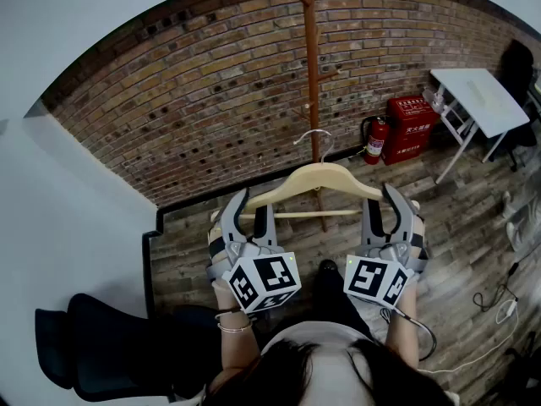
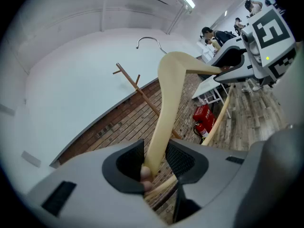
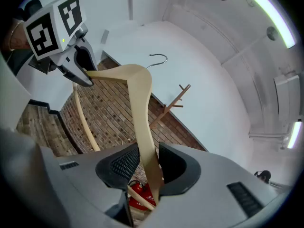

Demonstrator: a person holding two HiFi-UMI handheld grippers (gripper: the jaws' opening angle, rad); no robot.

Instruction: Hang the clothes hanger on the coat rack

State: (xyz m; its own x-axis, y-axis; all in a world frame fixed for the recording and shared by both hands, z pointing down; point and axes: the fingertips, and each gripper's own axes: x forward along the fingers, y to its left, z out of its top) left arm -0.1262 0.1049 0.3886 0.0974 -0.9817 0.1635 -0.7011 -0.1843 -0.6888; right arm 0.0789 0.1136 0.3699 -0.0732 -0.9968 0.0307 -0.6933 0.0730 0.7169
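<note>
Wooden hanger (image 1: 317, 178) lay crosswise, ends pinched in jaws of left gripper (image 1: 251, 212) and right gripper (image 1: 383, 210); coat rack (image 1: 310, 57) stood ahead.

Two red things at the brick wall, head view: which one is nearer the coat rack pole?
The fire extinguisher, the slim cylinder with a black hose. It stands between the coat rack pole and the bigger, boxy red cabinet.
</note>
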